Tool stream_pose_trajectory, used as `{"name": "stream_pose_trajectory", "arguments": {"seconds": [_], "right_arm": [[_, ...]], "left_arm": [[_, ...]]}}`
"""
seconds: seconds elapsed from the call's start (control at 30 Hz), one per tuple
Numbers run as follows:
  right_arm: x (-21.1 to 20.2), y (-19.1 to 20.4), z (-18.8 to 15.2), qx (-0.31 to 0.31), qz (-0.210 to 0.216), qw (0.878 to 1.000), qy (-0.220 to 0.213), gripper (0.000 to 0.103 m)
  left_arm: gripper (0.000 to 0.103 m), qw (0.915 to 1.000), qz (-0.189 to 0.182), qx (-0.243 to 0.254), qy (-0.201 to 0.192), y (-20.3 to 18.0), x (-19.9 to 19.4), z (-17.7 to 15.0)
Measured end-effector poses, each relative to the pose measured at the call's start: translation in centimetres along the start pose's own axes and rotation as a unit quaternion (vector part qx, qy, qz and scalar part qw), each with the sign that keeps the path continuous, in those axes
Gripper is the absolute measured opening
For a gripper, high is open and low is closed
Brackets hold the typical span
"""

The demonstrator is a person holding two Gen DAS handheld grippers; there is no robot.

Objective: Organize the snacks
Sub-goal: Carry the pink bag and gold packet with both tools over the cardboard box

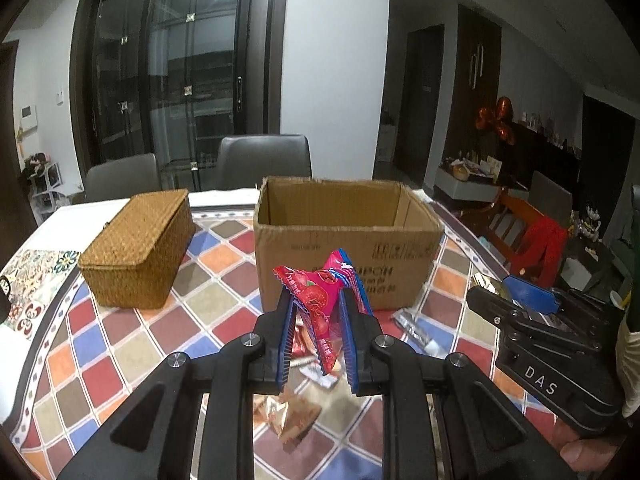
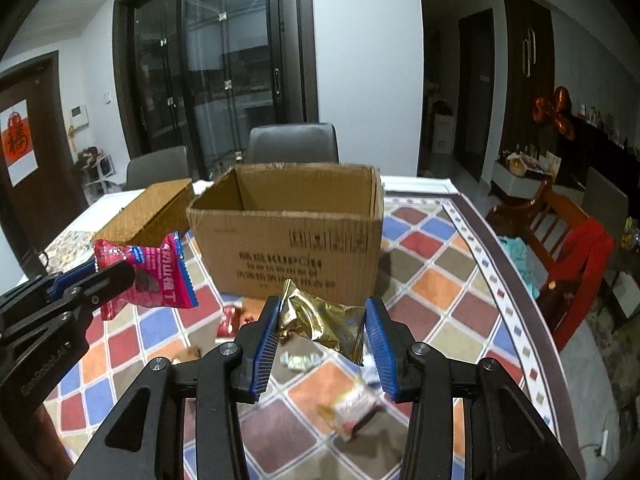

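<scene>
**Snacks lifted in both tools, short of the cardboard box**

Snacks first: your left tool [image 1: 316, 320] is clamped tight on a pink-red snack packet [image 1: 320, 292], its blue pads pressing both sides, and the packet stands up between them, clear of the surface [image 1: 132, 344]. From the right wrist view that same packet [image 2: 156, 276] hangs just left of the cardboard box [image 2: 288, 240], in front of its near left corner. Your right tool [image 2: 322, 334] holds a crumpled gold foil packet [image 2: 320, 320] at a middling width, the pads touching the foil on both sides; it sits in the air just before the box's near wall, below the rim.

The cardboard box [image 1: 344, 240] stands open at the top on the tiled, many-coloured surface, with printed lettering on its near wall. Its inside floor is hidden from you in both views.

In front of the box, under your tools, loose snacks lie on the surface: a small red wrapper [image 2: 230, 322], a small silvery sweet [image 2: 298, 360], a blurred pale-and-brown packet [image 2: 352, 408], and a silver wrapper [image 1: 416, 330] toward the box's right.

Left of the box, apart from it, a lidded woven basket [image 1: 140, 248] rests shut. Behind the box, two grey chairs [image 1: 264, 156] stand at the far edge.
</scene>
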State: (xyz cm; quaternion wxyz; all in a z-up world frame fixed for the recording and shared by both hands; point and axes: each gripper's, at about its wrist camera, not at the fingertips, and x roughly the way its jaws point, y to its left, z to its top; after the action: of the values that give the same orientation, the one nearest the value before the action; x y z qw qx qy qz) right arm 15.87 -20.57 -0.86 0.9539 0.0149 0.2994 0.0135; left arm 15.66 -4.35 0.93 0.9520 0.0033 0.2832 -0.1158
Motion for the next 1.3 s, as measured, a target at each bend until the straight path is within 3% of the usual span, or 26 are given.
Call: {"name": "stream_pose_trajectory", "arguments": {"seconds": [0.57,1.3], "right_arm": [[1.7,0.7,5.2,-0.011,-0.002,0.999,-0.046,0.044],[7.1,-0.6,9.8,0.006,-0.021,0.998,-0.063,0.044]], "left_arm": [[0.022,0.9992,0.015,0.002,-0.037,1.7,2.7,4.8],[0.022,0.9976,0.029,0.013,-0.061,2.4,9.3,9.2]]}}
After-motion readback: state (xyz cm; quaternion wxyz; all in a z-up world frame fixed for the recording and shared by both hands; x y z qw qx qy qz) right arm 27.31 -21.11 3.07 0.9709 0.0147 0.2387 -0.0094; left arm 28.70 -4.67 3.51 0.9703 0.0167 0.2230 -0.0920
